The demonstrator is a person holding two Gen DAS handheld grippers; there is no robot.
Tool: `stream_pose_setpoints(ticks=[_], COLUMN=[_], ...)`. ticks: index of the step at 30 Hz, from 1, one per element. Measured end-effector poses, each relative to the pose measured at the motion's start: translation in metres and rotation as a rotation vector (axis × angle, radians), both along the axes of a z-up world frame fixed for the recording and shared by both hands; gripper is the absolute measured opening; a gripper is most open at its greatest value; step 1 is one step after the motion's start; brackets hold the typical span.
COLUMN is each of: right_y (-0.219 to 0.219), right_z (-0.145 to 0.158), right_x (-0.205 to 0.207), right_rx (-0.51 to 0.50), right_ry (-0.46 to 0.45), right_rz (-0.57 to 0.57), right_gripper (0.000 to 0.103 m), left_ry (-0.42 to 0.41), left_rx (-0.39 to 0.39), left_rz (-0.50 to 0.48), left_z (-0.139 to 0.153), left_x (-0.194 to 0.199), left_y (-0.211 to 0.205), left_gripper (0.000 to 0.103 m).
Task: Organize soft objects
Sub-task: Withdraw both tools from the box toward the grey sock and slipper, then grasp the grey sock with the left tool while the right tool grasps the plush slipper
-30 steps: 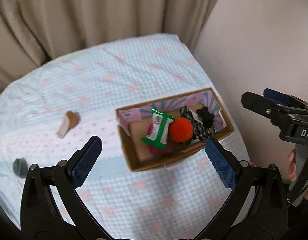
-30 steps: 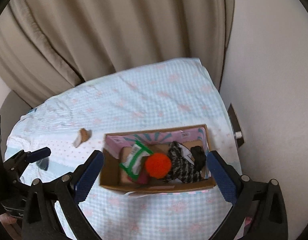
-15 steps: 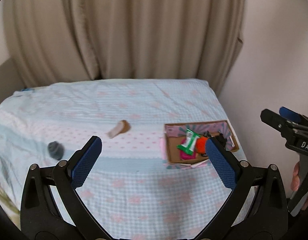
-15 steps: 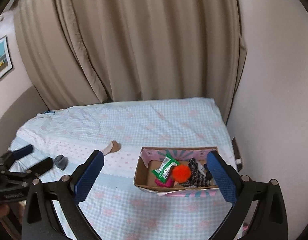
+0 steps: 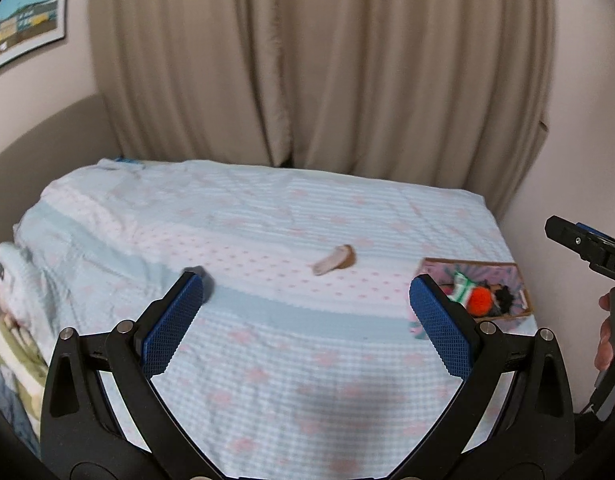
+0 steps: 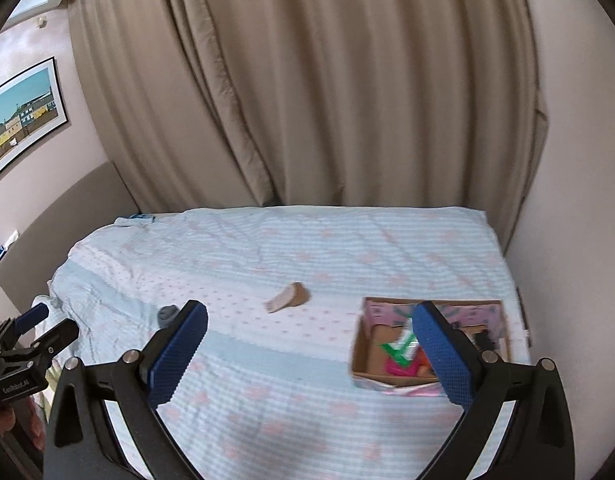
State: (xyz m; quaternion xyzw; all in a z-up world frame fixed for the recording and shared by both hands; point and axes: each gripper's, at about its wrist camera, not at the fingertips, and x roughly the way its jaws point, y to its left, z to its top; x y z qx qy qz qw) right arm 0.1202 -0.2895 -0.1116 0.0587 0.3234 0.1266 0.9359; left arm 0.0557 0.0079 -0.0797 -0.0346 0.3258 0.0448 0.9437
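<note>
Left wrist view puts you between picks: your left gripper (image 5: 307, 312) hangs over the bed (image 5: 267, 380) with jaws wide apart and empty, and your right gripper (image 6: 309, 344) is the same. The box (image 6: 359, 360) sits at the bed's right edge, already holding a green packet (image 5: 461, 286), an orange ball (image 5: 480, 300) and dark cloth. Two soft things lie loose, well apart from it: a tan piece (image 5: 334, 260) mid-bed and a grey sock (image 6: 167, 314) toward the left. Your next move is likely a reach for the tan piece; come down over it and close gently, since the bedding could bunch up in the grip.
</note>
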Motion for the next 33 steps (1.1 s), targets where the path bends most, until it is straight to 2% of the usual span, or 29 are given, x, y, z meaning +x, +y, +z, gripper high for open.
stream_pose_setpoints(ticks=[9, 13, 17, 20, 25, 33], right_y=[0.105, 0.143, 0.173, 0.195, 0.222, 0.223], right_z=[-0.036, -0.064, -0.101, -0.128, -0.174, -0.262], right_x=[0.056, 0.087, 0.119, 0.145, 0.188, 0.256], right_rx=[0.022, 0.022, 0.047, 0.034, 0.002, -0.013], right_ry=[0.061, 0.102, 0.148, 0.168, 0.196, 0.286], right_rz=[-0.091, -0.138, -0.212, -0.260, -0.316, -0.406], right_gripper=[0.102, 0.102, 0.102, 0.102, 0.102, 0.102], left_ry=[0.054, 0.092, 0.136, 0.171, 0.226, 0.318], left_rx=[-0.032, -0.076, -0.084, -0.092, -0.084, -0.112], left_rz=[0.053, 0.034, 0.010, -0.011, -0.039, -0.022], left_z=[-0.047, -0.085, -0.127, -0.167, -0.230, -0.333], left_x=[0.043, 0.080, 0.115, 0.146, 0.187, 0.239], left_y=[0.134, 0.195, 0.239, 0.265, 0.279, 0.291], left_gripper=[0.103, 0.103, 0.103, 0.103, 0.102, 0.097])
